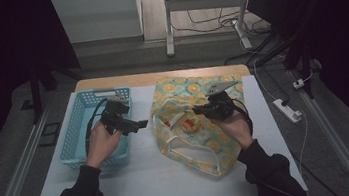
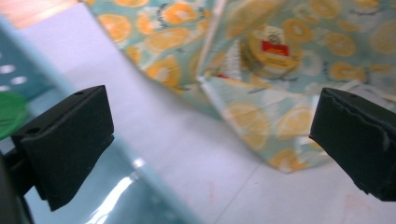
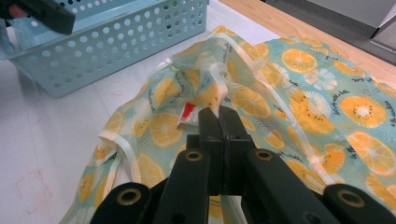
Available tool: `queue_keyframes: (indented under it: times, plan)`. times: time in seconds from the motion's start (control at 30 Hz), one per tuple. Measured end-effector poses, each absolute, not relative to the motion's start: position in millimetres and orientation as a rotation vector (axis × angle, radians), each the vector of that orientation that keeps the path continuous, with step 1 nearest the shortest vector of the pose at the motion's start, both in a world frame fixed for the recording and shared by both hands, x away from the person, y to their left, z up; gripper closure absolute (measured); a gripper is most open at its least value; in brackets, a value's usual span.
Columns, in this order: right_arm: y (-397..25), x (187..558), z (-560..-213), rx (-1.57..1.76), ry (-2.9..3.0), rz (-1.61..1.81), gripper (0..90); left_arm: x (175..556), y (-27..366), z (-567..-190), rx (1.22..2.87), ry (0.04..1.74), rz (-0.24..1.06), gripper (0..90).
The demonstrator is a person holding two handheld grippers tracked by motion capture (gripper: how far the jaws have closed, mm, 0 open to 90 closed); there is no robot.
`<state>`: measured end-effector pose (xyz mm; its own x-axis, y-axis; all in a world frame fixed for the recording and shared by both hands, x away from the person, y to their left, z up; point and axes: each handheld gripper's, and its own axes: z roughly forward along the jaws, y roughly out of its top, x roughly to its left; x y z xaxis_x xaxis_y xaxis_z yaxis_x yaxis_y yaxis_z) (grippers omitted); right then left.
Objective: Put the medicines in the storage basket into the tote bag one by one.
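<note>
Tins are moving from bag to basket, I reckon: my right tongs pinch the rim of the orange-print fabric bag on the desk, my left tongs gape empty beside the pale blue perforated plastic basket; a round yellow tin still waits inside the bag.

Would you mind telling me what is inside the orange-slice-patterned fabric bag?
Inside the orange-slice-patterned fabric bag sits a round yellow tin with a red label. Folded fabric hides whatever lies beneath or beside it.

We see a teal bag printed with orange slices, a light-blue perforated basket, and black grippers.
</note>
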<state>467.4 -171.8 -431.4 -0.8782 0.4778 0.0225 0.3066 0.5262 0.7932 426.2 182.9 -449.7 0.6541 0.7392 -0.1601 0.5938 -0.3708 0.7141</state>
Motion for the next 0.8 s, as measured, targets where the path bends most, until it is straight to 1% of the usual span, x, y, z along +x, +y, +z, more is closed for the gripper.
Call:
queue_keyframes:
  times: [0.27,0.53,0.8]
  plan:
    - [-172.0,467.6,-431.5,0.669,2.567,1.275,90.0,433.3,210.4,-452.7,2.072,1.118,0.313,0.1]
    - [-171.8,467.9,-432.1,0.671,2.567,1.274,90.0,443.2,229.7,-453.0,2.052,1.187,0.348,0.1]
    - [-172.3,468.1,-432.0,0.669,2.568,1.274,90.0,463.9,245.1,-457.9,2.02,1.28,0.331,0.1]
